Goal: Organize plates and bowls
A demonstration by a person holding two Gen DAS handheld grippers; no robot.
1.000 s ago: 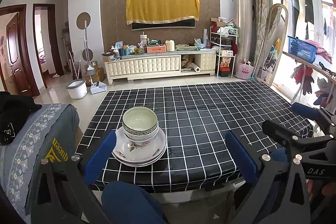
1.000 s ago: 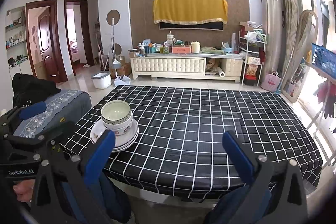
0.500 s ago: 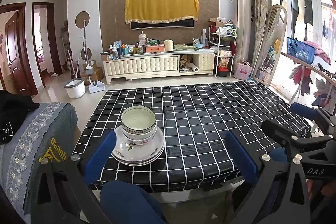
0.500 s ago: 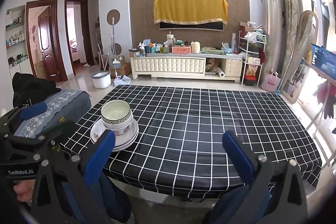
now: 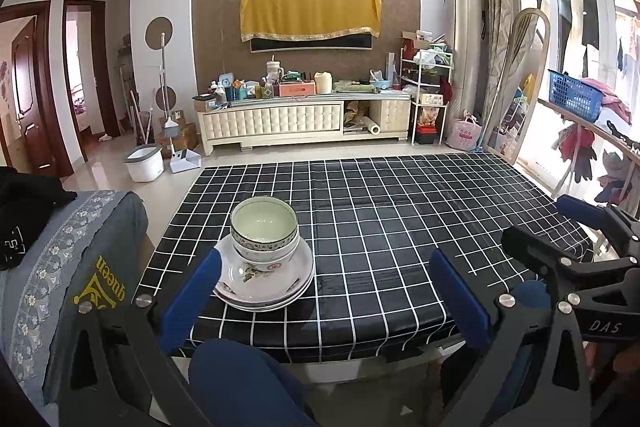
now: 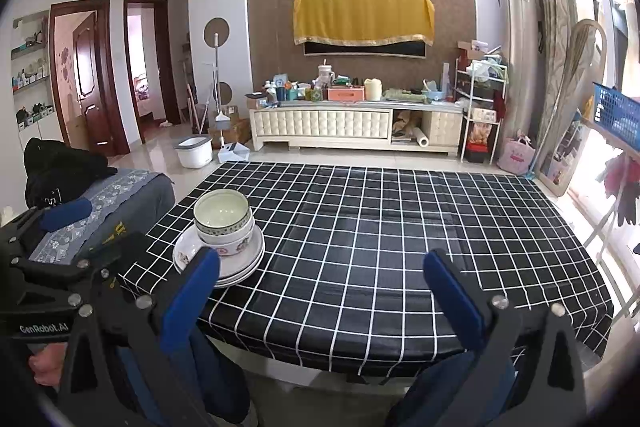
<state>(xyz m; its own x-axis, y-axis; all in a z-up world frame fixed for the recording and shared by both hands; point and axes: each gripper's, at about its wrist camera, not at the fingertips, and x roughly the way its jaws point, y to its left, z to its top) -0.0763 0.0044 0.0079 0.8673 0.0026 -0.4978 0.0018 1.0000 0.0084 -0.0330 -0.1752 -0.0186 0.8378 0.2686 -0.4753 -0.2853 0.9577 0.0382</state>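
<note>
Two nested patterned bowls [image 5: 264, 231] [image 6: 223, 217] sit on a stack of white plates [image 5: 266, 283] [image 6: 240, 261] near the front left corner of the table with the black checked cloth [image 5: 380, 227] [image 6: 380, 227]. My left gripper [image 5: 324, 293] is open, held back from the table's front edge; its left finger shows just in front of the plates' left rim without touching. My right gripper [image 6: 320, 289] is also open and empty, over the table's front edge, right of the stack. Each gripper appears at the edge of the other's view.
A grey cushioned seat with black clothing [image 5: 48, 227] stands left of the table. The person's blue-clad knees [image 5: 240, 379] are below the front edge. Beyond the table are a cream TV cabinet [image 5: 304, 123], a white bin [image 5: 144, 163], and a clothes rack [image 5: 580, 131] on the right.
The left gripper view has shifted slightly, the stack sitting a little higher and left in frame. The right gripper is nearly still. Both stay open.
</note>
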